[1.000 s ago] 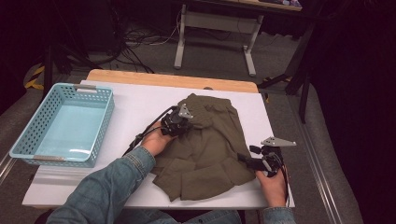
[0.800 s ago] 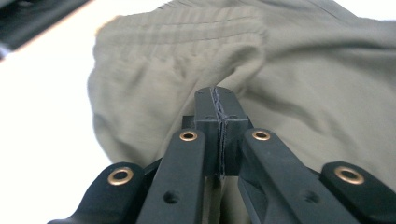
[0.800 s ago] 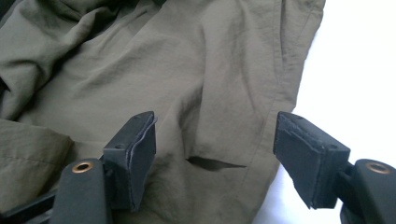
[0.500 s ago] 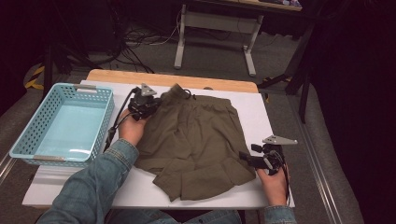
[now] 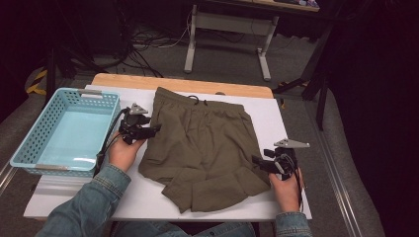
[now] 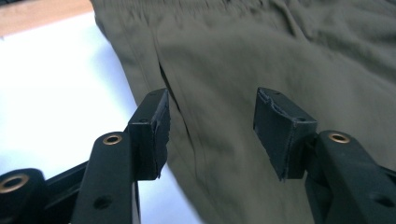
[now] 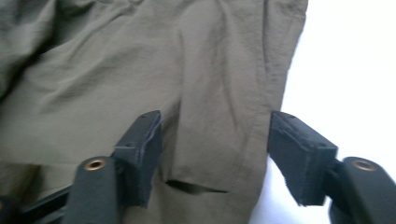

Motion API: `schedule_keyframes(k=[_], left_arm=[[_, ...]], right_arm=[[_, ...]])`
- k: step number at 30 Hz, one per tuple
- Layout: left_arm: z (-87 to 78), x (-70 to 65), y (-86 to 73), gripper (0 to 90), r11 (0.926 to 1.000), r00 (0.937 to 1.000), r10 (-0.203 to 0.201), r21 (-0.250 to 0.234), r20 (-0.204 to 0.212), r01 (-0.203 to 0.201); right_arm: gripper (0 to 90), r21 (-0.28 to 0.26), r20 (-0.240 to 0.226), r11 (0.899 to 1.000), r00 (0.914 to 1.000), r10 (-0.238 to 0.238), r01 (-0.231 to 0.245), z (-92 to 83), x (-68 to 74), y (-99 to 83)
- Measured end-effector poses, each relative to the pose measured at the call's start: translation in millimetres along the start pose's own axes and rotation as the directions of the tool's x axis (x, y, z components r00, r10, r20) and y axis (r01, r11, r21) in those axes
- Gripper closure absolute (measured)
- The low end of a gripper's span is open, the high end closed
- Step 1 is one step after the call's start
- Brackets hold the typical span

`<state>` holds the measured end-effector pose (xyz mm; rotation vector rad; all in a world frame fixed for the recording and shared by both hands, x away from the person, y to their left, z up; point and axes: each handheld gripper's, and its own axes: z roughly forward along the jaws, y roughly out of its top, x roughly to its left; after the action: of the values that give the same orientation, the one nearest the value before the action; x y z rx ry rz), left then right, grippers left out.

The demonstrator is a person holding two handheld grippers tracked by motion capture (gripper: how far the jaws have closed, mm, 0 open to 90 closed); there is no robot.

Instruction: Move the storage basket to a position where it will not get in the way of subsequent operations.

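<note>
White tabletop (image 5: 148, 197) carries everything, and I place the rest from my olive shorts (image 5: 202, 143), spread flat at its middle with the waistband on the far side. Left of them sits the blue basket (image 5: 64, 133). My left hand-held gripper (image 5: 150, 130) has just been opening at their left edge, nothing pinched. My right hand-held gripper (image 5: 257, 160) has been closing at their right edge, pads not yet pressing. If it nips one layer only, my next pull could bunch the fabric.

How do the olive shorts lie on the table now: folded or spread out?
Spread out. The shorts lie flat on the white table, waistband far, both legs toward the person, a few wrinkles.
</note>
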<state>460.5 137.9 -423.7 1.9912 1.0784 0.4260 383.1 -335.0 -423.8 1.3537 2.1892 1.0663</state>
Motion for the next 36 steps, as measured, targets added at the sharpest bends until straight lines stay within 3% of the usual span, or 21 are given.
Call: schedule_keyframes(k=[6,14,18,23,27,33,36], left_arm=[[-9.6,-8.1,-17.0,50.7,0.9991,0.9991,0.042,0.0,0.007,-0.042],[-16.3,-12.1,-33.2,50.1,0.9972,0.9981,0.046,0.057,0.04,-0.048],[-16.4,-17.4,-39.5,47.6,0.9879,0.9956,0.083,0.127,0.043,-0.088],[-18.9,-20.5,-47.0,46.1,0.9798,0.9942,0.079,0.178,0.073,-0.091],[-12.6,-25.6,-52.2,50.5,0.9599,0.9893,0.114,0.247,0.091,-0.133],[-12.3,-34.4,-52.0,58.8,0.9585,0.9879,0.132,0.244,0.081,-0.148],[-12.6,-36.4,-52.1,70.6,0.9558,0.9842,0.148,0.241,0.097,-0.168]], right_arm=[[55.0,0.02,0.025,1.0,0.9997,-0.005,0.004,6.0,-4.0,1.2],[53.6,0.042,0.064,0.999,0.998,0.004,-0.007,9.6,-8.2,-2.1],[47.3,0.066,0.087,0.998,0.9962,0.006,-0.012,13.6,-9.8,-3.8],[46.0,0.091,0.112,0.996,0.9937,-0.008,-0.002,18.8,-8.2,-4.7],[46.7,0.107,0.113,0.994,0.9935,-0.014,0.002,23.7,-7.2,-4.7],[52.2,0.136,0.131,0.991,0.9912,-0.016,-0.002,30.1,-4.6,-2.4],[61.6,0.14,0.126,0.99,0.992,-0.004,-0.013,30.3,-5.5,-1.4]])
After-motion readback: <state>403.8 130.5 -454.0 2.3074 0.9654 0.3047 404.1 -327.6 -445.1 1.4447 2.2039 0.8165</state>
